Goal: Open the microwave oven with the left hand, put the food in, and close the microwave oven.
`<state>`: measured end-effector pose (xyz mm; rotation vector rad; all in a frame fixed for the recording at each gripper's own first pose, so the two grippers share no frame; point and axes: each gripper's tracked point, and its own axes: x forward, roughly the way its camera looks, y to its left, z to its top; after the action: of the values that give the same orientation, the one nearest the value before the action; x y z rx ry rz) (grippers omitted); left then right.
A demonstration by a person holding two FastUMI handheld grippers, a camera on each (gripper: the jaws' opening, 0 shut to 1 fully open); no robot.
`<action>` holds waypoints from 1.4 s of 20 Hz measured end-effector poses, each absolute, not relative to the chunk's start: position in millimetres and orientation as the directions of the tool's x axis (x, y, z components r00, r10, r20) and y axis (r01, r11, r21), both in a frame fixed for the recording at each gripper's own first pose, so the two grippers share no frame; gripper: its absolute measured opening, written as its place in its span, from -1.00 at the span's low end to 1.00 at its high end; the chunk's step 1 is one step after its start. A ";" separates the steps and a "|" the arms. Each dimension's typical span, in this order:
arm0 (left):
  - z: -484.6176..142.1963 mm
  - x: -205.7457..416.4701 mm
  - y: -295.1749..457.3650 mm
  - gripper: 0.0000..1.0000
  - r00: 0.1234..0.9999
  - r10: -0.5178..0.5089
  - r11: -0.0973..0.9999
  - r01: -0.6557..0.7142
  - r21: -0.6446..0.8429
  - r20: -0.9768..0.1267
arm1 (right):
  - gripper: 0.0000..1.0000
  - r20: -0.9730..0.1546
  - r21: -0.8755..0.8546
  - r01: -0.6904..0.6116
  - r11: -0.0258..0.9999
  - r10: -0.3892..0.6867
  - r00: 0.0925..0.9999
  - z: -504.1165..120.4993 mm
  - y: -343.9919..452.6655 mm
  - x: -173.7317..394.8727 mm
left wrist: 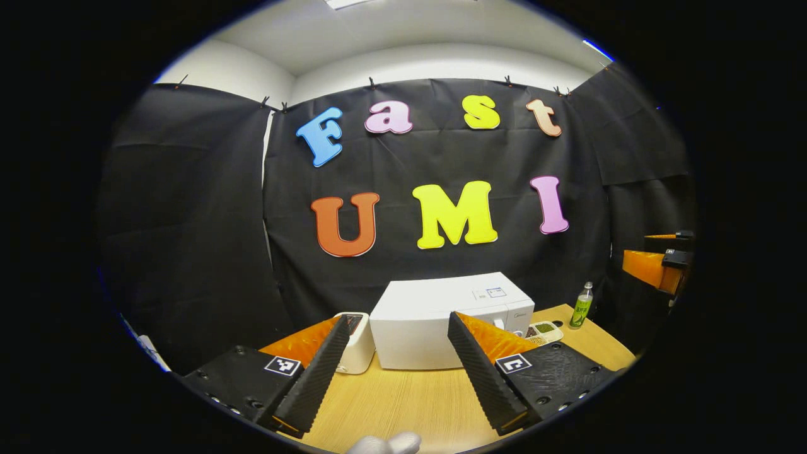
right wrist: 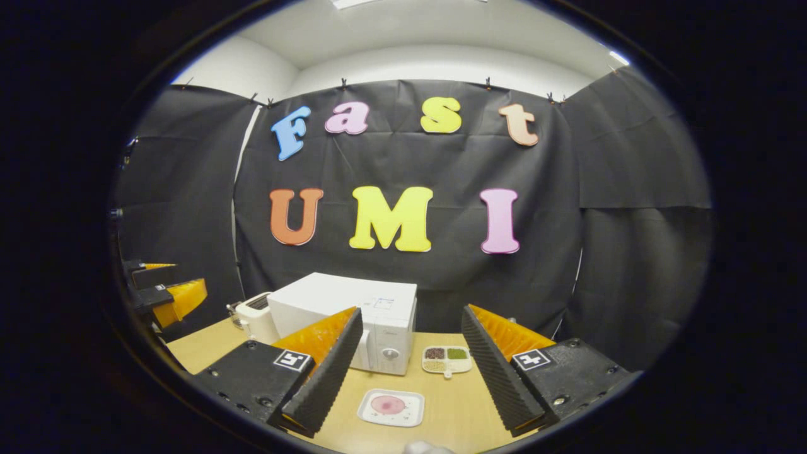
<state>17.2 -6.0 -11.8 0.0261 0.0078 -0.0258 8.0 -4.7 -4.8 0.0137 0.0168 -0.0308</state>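
The white microwave point(left wrist: 435, 315) stands at the back of the wooden table point(left wrist: 403, 403) with its door closed. My left gripper point(left wrist: 399, 318) hangs in the air in front of it, open and holding nothing. In the right gripper view the microwave point(right wrist: 334, 302) shows its front with a knob panel point(right wrist: 391, 347). The food, a pink round on a white square plate point(right wrist: 391, 407), lies on the table before it. My right gripper point(right wrist: 411, 312) is open and bare above the plate. Each gripper also shows at the other view's edge: right gripper point(left wrist: 643, 251), left gripper point(right wrist: 179, 279).
A white toaster point(left wrist: 356, 340) stands left of the microwave. To the microwave's right lies a divided dish point(right wrist: 447, 359) of grains, and a green bottle point(left wrist: 581, 307) stands near the table's back right corner. A gloved hand point(left wrist: 384, 443) peeks in at the bottom.
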 end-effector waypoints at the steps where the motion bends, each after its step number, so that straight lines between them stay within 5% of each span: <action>1: -16.2 21.2 -8.8 0.92 0.999 -0.030 0.999 0.031 0.028 -0.012 | 0.84 -0.015 0.020 0.037 0.999 -0.037 0.999 -4.0 -6.8 7.6; 11: -88.2 100.0 -99.5 0.93 0.987 -0.161 0.986 0.160 -0.050 -0.022 | 0.84 -0.014 0.009 0.093 0.996 -0.093 0.996 10.2 -36.6 1.1; 12: -97.4 111.5 -112.0 1.00 0.985 -0.173 0.984 0.172 -0.042 -0.021 | 1.00 -0.019 0.001 0.100 0.995 -0.100 0.995 10.3 -39.7 -0.8; 13: -104.2 122.2 -125.2 0.93 0.982 -0.191 0.981 0.190 -0.029 -0.019 | 0.84 -0.023 -0.009 0.106 0.994 -0.107 0.994 10.0 -42.0 -2.1; 17: -139.6 166.0 -184.7 0.79 0.969 -0.247 0.968 0.247 -0.036 -0.017 | 1.00 -0.074 -0.043 0.151 0.988 -0.154 0.985 -1.8 -57.3 -8.2; 18: -151.1 176.6 -197.6 0.94 0.966 -0.257 0.966 0.255 -0.043 -0.035 | 0.84 -0.081 -0.046 0.165 0.985 -0.168 0.982 -3.7 -62.0 -9.4; 19: -161.7 186.6 -205.8 0.79 0.966 -0.254 0.967 0.252 -0.043 -0.048 | 0.86 -0.096 -0.046 0.175 0.983 -0.179 0.979 -7.3 -65.1 -8.7; 20: -171.1 198.5 -213.9 0.92 0.966 -0.252 0.967 0.250 -0.040 -0.060 | 0.99 -0.115 -0.051 0.185 0.981 -0.190 0.975 -12.1 -68.9 -9.3; 23: -190.7 228.0 -231.2 0.85 0.969 -0.237 0.971 0.235 -0.035 -0.075 | 0.99 -0.144 -0.080 0.212 0.974 -0.222 0.964 -19.9 -80.9 -12.0; 24: -194.4 235.2 -232.1 0.81 0.971 -0.226 0.974 0.224 -0.032 -0.080 | 0.99 -0.150 -0.092 0.219 0.971 -0.231 0.961 -21.9 -83.7 -13.1; 25: -199.7 241.3 -232.7 0.45 0.972 -0.216 0.976 0.214 -0.030 -0.091 | 0.99 -0.156 -0.101 0.219 0.970 -0.233 0.960 -24.6 -84.5 -13.3; 26: -204.2 243.7 -237.1 0.73 0.968 -0.230 0.973 0.227 -0.041 -0.098 | 0.86 -0.164 -0.110 0.217 0.970 -0.233 0.959 -26.9 -84.8 -12.1; 28: -208.9 248.2 -239.6 0.04 0.963 -0.247 0.968 0.241 -0.065 -0.107 | 1.00 -0.183 -0.117 0.206 0.972 -0.225 0.957 -30.9 -85.8 -10.9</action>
<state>248.2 -239.6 -208.9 -0.0512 0.1146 -0.2474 -10.9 -85.8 -30.9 -0.0972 0.1963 -0.2191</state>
